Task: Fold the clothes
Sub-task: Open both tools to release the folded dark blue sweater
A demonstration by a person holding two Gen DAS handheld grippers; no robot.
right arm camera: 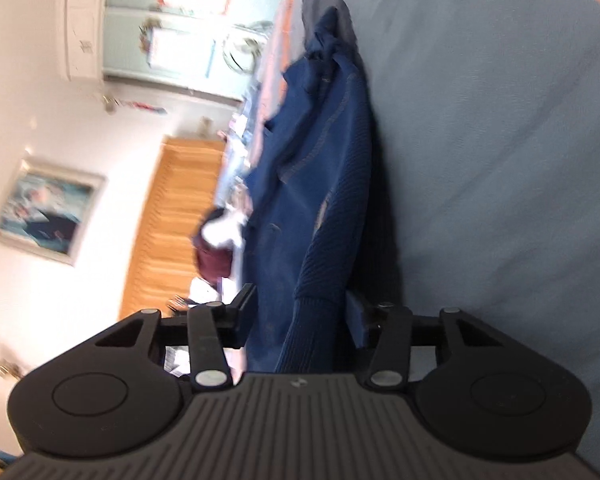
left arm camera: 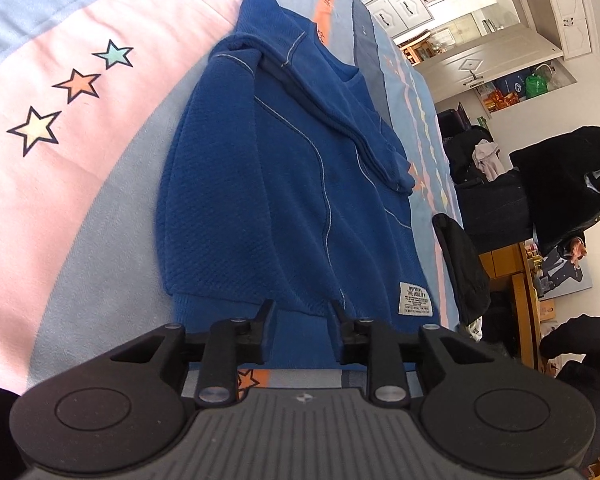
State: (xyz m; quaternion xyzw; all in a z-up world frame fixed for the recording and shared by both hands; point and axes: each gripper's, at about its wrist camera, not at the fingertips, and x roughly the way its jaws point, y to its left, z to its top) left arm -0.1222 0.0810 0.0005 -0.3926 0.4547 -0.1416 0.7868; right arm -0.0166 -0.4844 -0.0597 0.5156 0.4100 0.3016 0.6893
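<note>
Blue textured knit sweater (left arm camera: 260, 184) lies on pastel star-print bedsheet (left arm camera: 60, 80), sleeve folded across. Left gripper (left arm camera: 303, 312) parted over hem (left arm camera: 228, 316), w/o contact. Right gripper (right arm camera: 300, 316) parted round ribbed cuff (right arm camera: 316, 320); can't tell if pinched. Bare sheet both sides.

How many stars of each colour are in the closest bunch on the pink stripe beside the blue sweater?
Yellow star: 1
Orange star: 1
Green star: 1
Total: 3
</note>
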